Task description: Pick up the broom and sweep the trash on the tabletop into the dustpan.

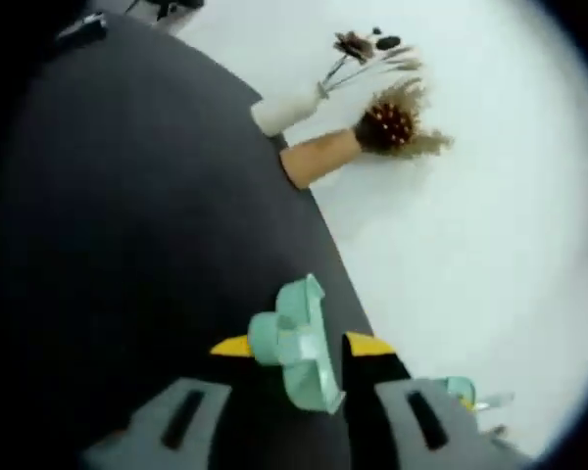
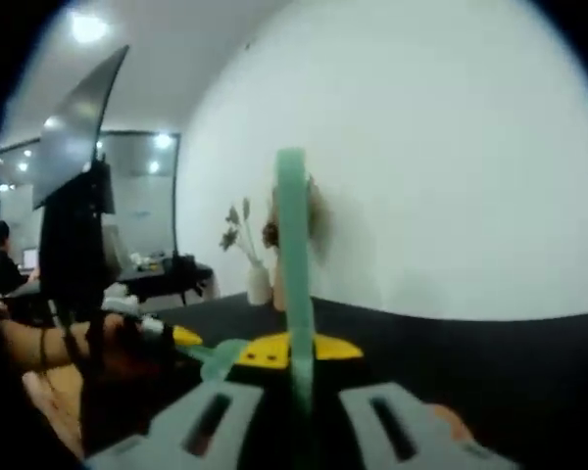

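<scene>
The left gripper [image 1: 299, 392] grasps the light, stiff green dustpan handle [image 1: 296, 343] above the dark desk [image 1: 127, 245], while the right gripper [image 2: 294, 401] pinches the thin, rigid green broom handle [image 2: 292, 264], upright between its jaws.

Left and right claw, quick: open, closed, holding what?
Left claw: closed on a green plastic piece.
Right claw: closed on a green upright handle.

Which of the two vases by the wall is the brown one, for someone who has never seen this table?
Find the far edge of the dark table where it meets the white wall in the left gripper view. Two vases stand there side by side. The brown vase holds a dark reddish round flower head with tan fluff; its neighbour, the white vase, holds thin pale stems.
</scene>
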A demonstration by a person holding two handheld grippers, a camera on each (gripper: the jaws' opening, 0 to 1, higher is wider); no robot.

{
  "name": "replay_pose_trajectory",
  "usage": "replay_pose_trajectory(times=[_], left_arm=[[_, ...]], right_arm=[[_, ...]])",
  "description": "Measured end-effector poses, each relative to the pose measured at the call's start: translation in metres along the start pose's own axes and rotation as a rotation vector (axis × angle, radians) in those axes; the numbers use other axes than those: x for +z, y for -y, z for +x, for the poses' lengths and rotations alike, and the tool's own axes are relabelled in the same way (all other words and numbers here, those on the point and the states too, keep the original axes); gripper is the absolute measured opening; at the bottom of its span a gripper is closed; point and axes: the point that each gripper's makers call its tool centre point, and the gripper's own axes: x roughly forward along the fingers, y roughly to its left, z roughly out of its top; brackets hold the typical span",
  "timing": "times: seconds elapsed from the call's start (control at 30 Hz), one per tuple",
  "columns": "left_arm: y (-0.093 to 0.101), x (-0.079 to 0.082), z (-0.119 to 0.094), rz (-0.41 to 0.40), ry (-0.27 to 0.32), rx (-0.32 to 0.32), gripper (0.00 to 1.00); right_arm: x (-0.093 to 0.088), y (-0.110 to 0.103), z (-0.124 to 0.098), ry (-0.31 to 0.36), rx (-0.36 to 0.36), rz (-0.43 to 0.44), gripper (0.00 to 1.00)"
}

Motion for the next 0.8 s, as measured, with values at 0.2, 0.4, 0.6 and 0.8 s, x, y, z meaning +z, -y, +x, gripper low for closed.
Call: replay_pose_trajectory(times=[0.2,0.4,0.6,0.8], left_arm=[[-0.01,-0.004,-0.014,0.041,-0.102,-0.005,0.34],[-0.01,-0.008,-0.029,0.128,-0.286,-0.037,0.35],[-0.009,-0.013,-0.016,0.133,-0.443,-0.082,0.33],[-0.008,-0.025,-0.004,0.171,-0.529,-0.118,0.24]], right_arm=[[-0.003,0.005,-0.002,-0.004,-0.03,-0.056,0.05],[-0.006,0.008,-0.003,-0.003,-0.034,-0.051,0.05],[-0.007,0.008,-0.005,-0.002,-0.036,-0.054,0.05],[-0.008,0.009,-0.004,0.002,-0.027,-0.028,0.05]])
